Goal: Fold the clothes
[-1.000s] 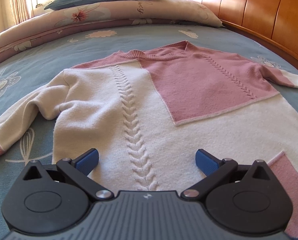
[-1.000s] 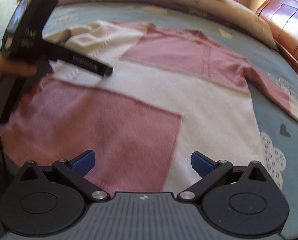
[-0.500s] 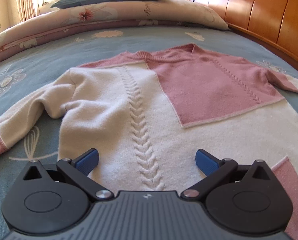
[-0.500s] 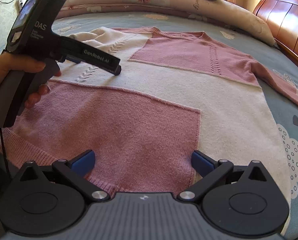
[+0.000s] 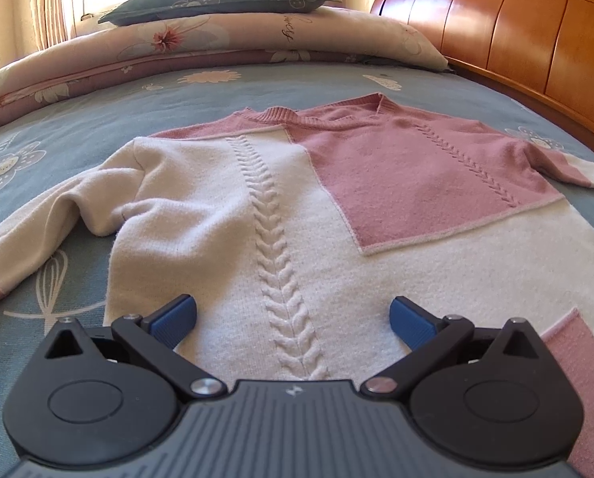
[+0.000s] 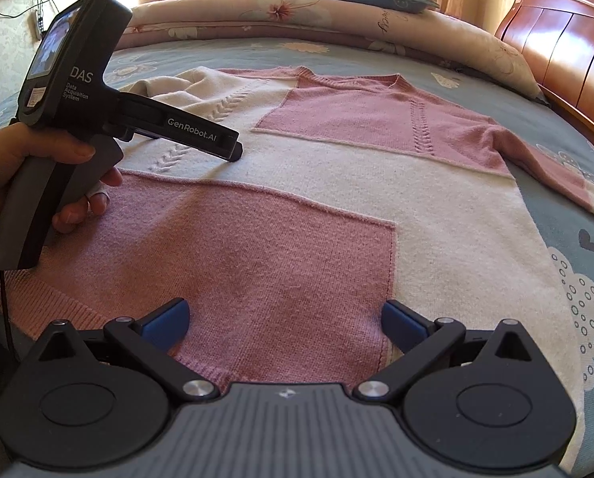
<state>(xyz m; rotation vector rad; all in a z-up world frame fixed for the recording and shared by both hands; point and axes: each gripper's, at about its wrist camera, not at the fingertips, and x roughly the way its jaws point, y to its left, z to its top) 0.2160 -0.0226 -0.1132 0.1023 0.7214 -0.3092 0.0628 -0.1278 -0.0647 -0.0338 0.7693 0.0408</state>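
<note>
A pink and cream sweater lies spread out flat on the bed, front side up. No fold is made yet, so this looks like the very start.

The left gripper hangs low over the cream part, fingers wide apart, holding nothing. The right gripper hangs over the pink bottom edge, fingers wide apart too.

One sleeve is bunched up on the left. I think the next move needs a good pinch on a sleeve or the edge.
</note>
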